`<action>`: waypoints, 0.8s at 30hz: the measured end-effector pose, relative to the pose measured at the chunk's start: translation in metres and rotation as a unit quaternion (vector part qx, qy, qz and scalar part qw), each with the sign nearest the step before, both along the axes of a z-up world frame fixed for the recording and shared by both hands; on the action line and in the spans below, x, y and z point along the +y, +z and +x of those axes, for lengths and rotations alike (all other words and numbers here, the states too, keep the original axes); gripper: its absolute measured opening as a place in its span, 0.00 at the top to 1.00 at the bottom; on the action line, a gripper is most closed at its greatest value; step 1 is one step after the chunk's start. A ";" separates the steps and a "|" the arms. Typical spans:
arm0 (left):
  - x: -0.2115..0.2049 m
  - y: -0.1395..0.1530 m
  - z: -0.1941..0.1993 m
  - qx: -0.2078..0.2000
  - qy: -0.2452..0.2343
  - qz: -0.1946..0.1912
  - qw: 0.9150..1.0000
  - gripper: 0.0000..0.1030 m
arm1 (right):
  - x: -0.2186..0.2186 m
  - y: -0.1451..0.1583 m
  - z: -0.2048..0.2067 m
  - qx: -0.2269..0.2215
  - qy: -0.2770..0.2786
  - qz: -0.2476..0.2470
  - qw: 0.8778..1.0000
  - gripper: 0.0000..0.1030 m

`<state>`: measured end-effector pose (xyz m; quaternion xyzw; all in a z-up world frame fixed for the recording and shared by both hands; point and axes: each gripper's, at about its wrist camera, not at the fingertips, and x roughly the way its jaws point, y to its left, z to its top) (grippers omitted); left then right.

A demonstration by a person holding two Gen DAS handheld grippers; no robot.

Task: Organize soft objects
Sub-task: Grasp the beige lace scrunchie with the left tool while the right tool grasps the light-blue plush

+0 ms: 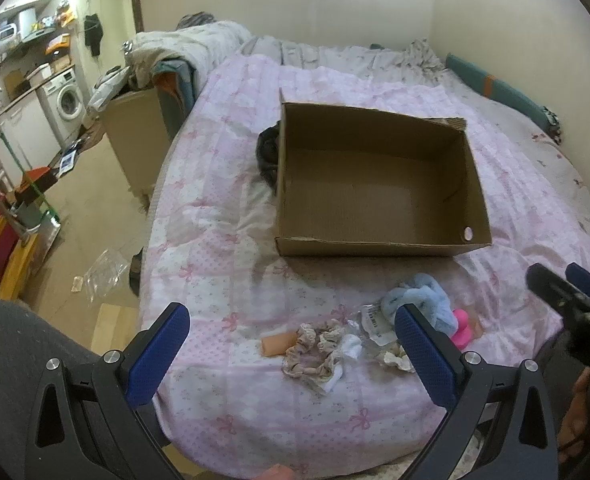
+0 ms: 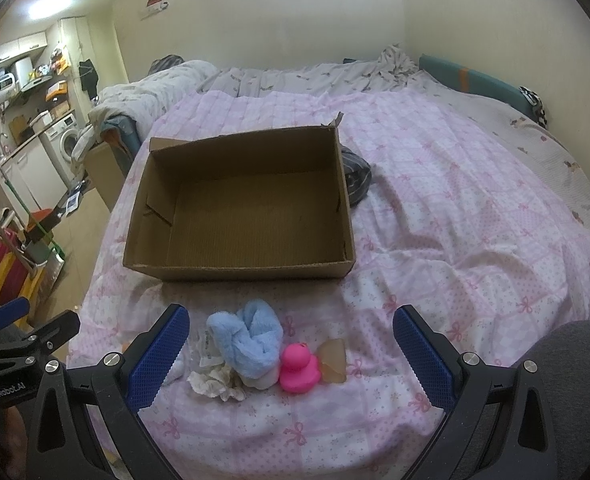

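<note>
On a bed spread with a pink-and-white patchwork quilt [image 2: 455, 220], I hold both claws over a small heap of soft things waiting to be sorted. My left gripper [image 1: 291, 340] hangs with its blue pads spread wide and nothing between them, and my right gripper [image 2: 291, 340] is likewise wide open and empty. An open brown cardboard box [image 2: 239, 268] sits farther up the bed with nothing in it, a dark bundle of cloth [image 2: 357, 178] tucked against its far side. The pile lies on the near edge of the quilt, just short of the box: a fluffy pale-blue fleece bundle [image 2: 251, 336] in the middle, a bright pink rubber duck [image 2: 297, 368] touching its right side, a translucent amber block [image 2: 333, 362] just right of the duck, a crumpled cream fabric scrap [image 2: 215, 386] to the near left, and, seen from the left wrist, a tangle of beige frilled scrunchies [image 1: 315, 352], a small orange pad [image 1: 279, 344] and a clear plastic packet with a label [image 1: 373, 322]. I judge the fleece light, limp and easily squashed, so a pinch across its thick rolled middle should hold; the duck looks smooth and springy, likely to squirt out unless taken across its body.
</note>
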<state>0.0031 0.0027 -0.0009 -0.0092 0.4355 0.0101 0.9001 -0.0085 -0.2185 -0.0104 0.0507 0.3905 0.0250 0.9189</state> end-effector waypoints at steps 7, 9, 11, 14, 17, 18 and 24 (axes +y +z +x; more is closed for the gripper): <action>0.011 0.009 0.027 0.040 0.021 0.004 0.999 0.01 | -0.010 0.016 0.020 0.018 0.019 0.040 0.999 0.00; 0.015 0.005 0.035 0.061 0.022 -0.005 0.998 0.01 | -0.014 0.018 0.028 0.027 0.024 0.050 0.998 0.00; 0.019 -0.003 0.045 0.094 0.020 -0.018 0.995 0.01 | -0.017 0.019 0.037 0.038 0.029 0.057 0.997 0.00; 0.021 -0.022 0.059 0.148 0.016 -0.040 0.988 0.02 | -0.020 0.013 0.048 0.054 0.035 0.057 0.996 0.00; 0.024 -0.040 0.070 0.191 0.018 -0.057 0.980 0.09 | -0.024 0.002 0.055 0.072 0.031 0.053 0.995 0.00; 0.025 -0.047 0.074 0.205 0.019 -0.060 0.977 0.09 | -0.025 -0.003 0.057 0.081 0.028 0.055 0.995 0.00; 0.019 -0.092 0.090 0.287 0.022 -0.098 0.953 0.27 | -0.030 -0.027 0.059 0.111 0.017 0.066 0.991 0.00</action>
